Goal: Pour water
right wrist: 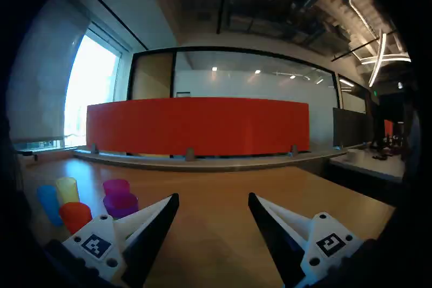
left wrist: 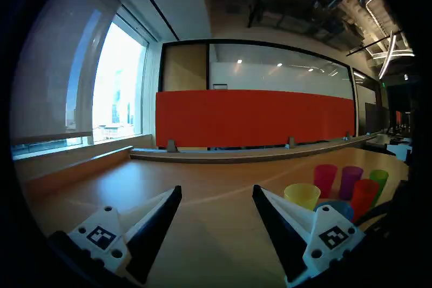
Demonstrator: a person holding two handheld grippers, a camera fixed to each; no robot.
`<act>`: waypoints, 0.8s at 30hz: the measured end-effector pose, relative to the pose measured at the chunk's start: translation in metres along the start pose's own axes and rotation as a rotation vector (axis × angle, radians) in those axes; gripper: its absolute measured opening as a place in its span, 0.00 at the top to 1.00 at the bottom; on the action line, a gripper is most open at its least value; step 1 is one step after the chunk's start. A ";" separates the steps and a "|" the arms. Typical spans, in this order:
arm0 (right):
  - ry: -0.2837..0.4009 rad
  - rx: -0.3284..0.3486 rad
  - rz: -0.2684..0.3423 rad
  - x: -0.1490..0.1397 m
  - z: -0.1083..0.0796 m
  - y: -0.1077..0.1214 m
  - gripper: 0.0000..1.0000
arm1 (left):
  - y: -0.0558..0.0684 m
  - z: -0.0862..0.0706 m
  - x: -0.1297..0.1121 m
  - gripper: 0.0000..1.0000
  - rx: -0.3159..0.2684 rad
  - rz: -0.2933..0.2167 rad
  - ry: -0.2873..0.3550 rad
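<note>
Left gripper (left wrist: 216, 188): jaws were spread wide, nothing between them, poised over the table (left wrist: 162, 174).
Right gripper (right wrist: 213, 196): same, released and empty.
Cups (left wrist: 350, 179): coloured plastic, bunched on the table. They sat to the right of the left gripper and to the left of the right gripper, so between the two.
Water: couldn't tell which cup held any, since the rims were seen almost side-on.
Risk 1: a finger could clip a neighbour on the way in and topple it.
Cause 1: the cups stood tight together, some looked to be touching, and they're probably light.
Risk 2: a hard squeeze could buckle a thin wall and slop water at pickup.
Risk 3: grabbing an empty cup as the source.
Cause 3: see the water line.
Left gripper view extras: window (left wrist: 116, 88) with daylight. Six cups counted, with the green cup (left wrist: 379, 177) at the far edge and the yellow cup (left wrist: 302, 195) nearest.
Right gripper view extras: side desk (right wrist: 372, 163) with clutter at far right. Five cups counted, with the red cup (right wrist: 75, 216) nearest.
</note>
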State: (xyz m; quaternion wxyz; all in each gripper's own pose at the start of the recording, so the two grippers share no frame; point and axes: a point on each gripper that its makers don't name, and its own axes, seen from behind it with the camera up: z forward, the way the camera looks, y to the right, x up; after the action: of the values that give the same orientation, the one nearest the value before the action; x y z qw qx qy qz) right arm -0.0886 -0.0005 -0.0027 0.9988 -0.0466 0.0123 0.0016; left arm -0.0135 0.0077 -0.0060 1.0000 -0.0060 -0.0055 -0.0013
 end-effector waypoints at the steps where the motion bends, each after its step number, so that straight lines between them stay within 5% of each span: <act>1: 0.000 0.001 0.000 0.000 0.000 0.000 0.01 | 0.000 0.000 0.000 0.02 0.000 0.000 0.000; 24: -0.002 0.003 0.004 0.000 -0.001 0.002 0.01 | -0.001 0.000 0.000 0.02 0.000 0.000 0.000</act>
State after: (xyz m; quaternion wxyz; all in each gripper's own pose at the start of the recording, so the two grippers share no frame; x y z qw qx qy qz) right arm -0.0889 0.0013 -0.0038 0.9989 -0.0452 0.0116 0.0037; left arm -0.0130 0.0070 -0.0061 1.0000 -0.0059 -0.0055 -0.0014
